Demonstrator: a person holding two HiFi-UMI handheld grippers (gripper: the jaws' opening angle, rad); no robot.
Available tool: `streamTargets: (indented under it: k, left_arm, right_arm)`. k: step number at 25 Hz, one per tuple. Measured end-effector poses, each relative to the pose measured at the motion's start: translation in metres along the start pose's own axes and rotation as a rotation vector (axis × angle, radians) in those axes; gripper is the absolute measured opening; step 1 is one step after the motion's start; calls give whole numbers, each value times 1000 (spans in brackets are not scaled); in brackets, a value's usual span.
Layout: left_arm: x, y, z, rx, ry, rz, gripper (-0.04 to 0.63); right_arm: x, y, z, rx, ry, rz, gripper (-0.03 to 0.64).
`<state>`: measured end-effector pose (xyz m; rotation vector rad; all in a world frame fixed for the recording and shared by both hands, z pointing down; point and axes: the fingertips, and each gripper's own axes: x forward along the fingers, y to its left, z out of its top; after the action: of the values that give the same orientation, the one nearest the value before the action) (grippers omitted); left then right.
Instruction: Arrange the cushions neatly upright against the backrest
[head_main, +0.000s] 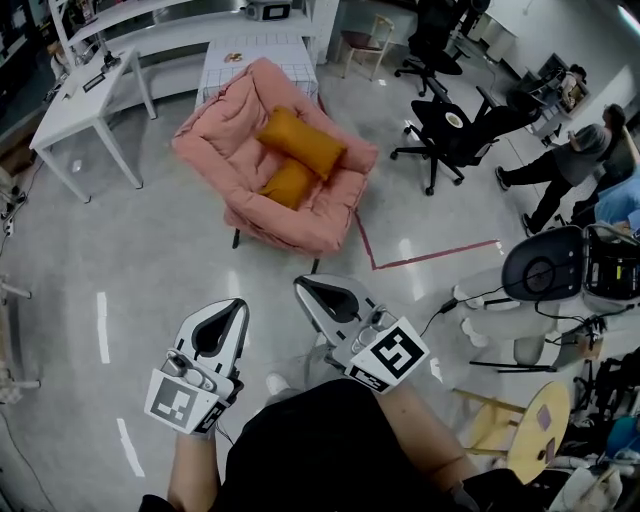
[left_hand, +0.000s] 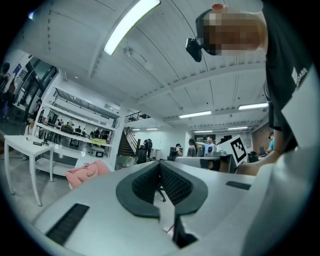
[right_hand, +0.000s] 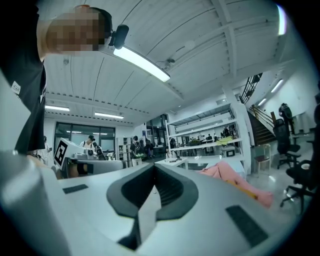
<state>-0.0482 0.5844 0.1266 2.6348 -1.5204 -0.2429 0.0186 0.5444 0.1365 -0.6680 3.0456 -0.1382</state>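
Head view gives me the pink armchair (head_main: 330, 215) first, then its two orange cushions. The rear cushion (head_main: 300, 140) lies slantwise across the seat, the front cushion (head_main: 288, 184) touches its near side, and neither stands against the chair's backrest. I judge nothing is done yet. My left gripper (head_main: 238, 305) and right gripper (head_main: 303, 287) hover well short of the chair, jaws pressed together, both empty.

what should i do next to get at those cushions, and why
Probably step toward the pink chair first. The two orange cushions lie askew on it, not upright, and well beyond the left tool and right tool, both shut and empty close to your body.
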Motion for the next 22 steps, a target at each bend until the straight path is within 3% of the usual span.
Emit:
streamTargets:
  k: [9, 13, 22]
  left_arm:
    - [53, 49, -19, 0, 54, 53, 12]
    - [104, 82, -19, -6, 59, 85, 12]
    - [231, 141, -43, 35, 183, 166, 14]
  right_arm:
    - [40, -67, -11, 40, 6, 22, 9]
    - [64, -121, -10, 51, 12, 37, 9]
    - [90, -268, -7, 97, 33, 31, 9]
